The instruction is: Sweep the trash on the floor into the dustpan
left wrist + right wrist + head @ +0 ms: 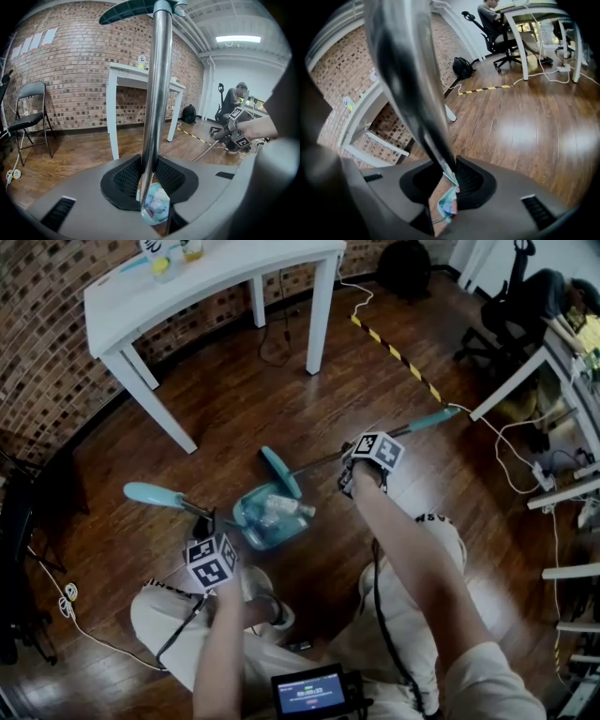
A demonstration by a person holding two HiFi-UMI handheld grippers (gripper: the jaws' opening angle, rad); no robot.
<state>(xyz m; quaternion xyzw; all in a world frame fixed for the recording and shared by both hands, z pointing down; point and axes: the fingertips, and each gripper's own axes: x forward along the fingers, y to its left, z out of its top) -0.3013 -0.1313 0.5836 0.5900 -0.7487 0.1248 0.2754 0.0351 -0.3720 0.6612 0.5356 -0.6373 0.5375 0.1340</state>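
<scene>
the dustpan (267, 519) lay on the floor (234, 399) at 3 o'clock of the left gripper (208, 521), which was clamped on its upright pole (157, 93). trash (283, 509) was seen already inside it. the broom head (281, 472) stood at the pan's 12 o'clock rim, its long handle (417, 424) running toward 2 o'clock, pinched by the right gripper (349, 476).

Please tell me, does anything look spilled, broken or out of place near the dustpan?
Nothing stands out. The trash lies inside the dustpan, and the broom has its head right at the pan's edge. No spill or damage shows around them.
</scene>
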